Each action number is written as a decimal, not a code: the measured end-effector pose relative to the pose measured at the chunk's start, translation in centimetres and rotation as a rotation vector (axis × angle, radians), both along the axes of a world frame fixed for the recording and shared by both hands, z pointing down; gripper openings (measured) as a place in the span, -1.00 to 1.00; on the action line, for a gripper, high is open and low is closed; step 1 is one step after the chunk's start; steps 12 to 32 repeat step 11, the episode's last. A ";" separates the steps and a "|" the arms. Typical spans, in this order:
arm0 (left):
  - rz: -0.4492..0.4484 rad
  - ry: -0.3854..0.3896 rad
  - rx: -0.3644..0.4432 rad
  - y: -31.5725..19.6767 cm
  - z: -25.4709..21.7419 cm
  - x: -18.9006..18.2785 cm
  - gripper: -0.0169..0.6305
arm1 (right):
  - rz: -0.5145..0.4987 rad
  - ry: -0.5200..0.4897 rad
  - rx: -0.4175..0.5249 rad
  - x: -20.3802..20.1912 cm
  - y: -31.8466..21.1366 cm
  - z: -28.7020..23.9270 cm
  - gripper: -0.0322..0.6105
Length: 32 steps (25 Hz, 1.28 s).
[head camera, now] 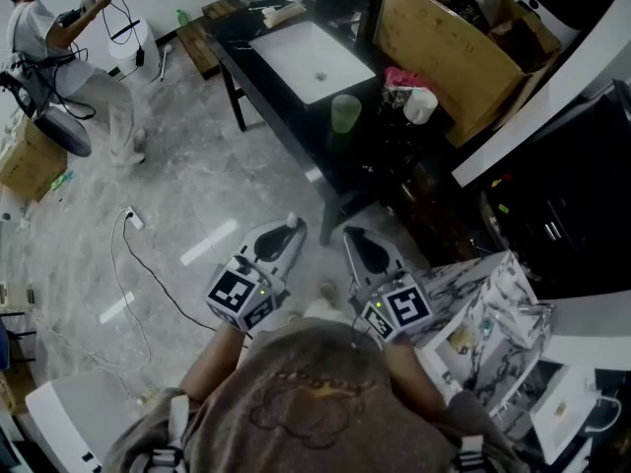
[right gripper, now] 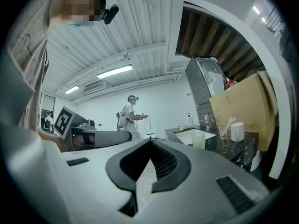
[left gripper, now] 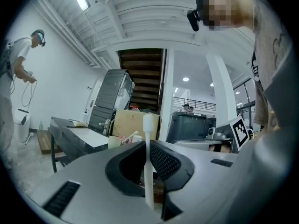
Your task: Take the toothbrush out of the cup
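Toothbrush, slim white plastic [left gripper: 148,127], stands upright, pinched in the left gripper [left gripper: 148,146], already clear of the pale green translucent cup [head camera: 345,113], which sits well ahead of the 2 grippers; the right gripper [right gripper: 150,143] is closed on nothing.

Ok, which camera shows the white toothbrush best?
The left gripper view: the toothbrush stands upright, clamped in the left gripper, bristles on top. The head view shows only its tip; the right gripper view doesn't show it.
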State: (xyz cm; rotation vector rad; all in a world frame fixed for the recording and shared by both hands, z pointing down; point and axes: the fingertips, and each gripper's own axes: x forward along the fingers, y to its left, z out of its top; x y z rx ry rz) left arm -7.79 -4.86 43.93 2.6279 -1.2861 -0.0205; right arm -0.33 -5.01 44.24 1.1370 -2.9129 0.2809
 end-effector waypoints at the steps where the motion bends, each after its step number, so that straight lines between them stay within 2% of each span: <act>1: 0.004 -0.004 -0.005 0.0 0.1 0.2 -0.87 | 0.001 0.000 0.000 0.0 -0.1 0.0 -0.90; 5: 0.012 0.007 0.012 -0.5 -0.2 0.8 -0.87 | 0.001 0.001 -0.001 0.3 -0.5 0.0 -0.90; 32: 0.019 0.010 -0.005 -1.2 0.4 1.3 -0.87 | 0.005 -0.001 -0.004 0.5 -1.3 0.1 -0.90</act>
